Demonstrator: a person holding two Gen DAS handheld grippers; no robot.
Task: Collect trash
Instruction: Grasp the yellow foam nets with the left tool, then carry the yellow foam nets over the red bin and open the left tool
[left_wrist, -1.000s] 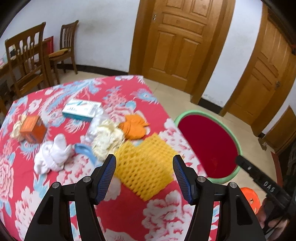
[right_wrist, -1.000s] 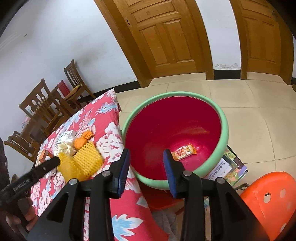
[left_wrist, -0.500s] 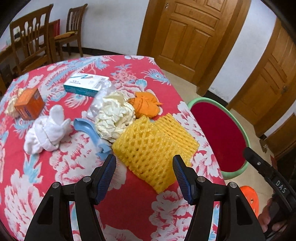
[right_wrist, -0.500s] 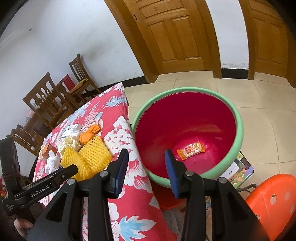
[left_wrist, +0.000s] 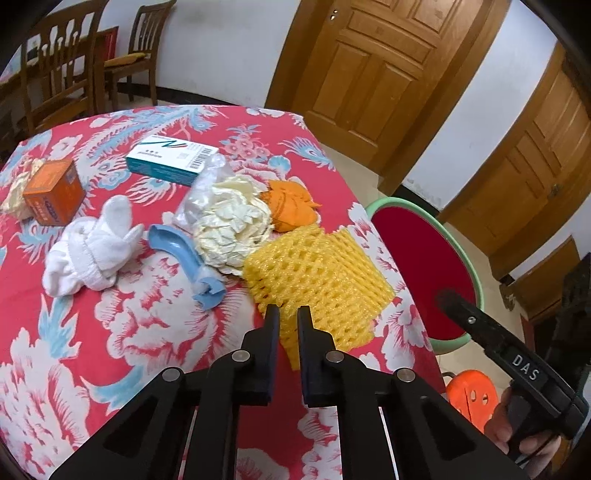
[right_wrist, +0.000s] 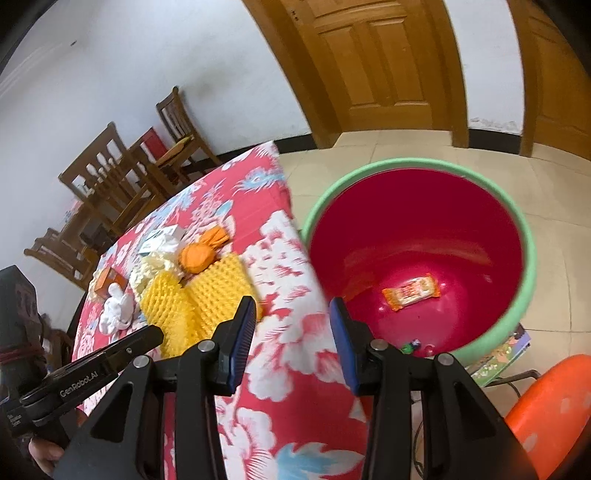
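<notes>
Now my left claw (left_wrist: 287, 314) clenches the yellow foam fruit net (left_wrist: 317, 273) at its six-o'clock edge, bound for the red basin (right_wrist: 417, 258); my right claw (right_wrist: 291, 314) hangs released.

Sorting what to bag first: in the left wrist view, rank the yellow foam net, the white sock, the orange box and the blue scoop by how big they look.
1. yellow foam net, though it lies nearest the camera
2. white sock
3. orange box and blue scoop look alike, so unranked
</notes>
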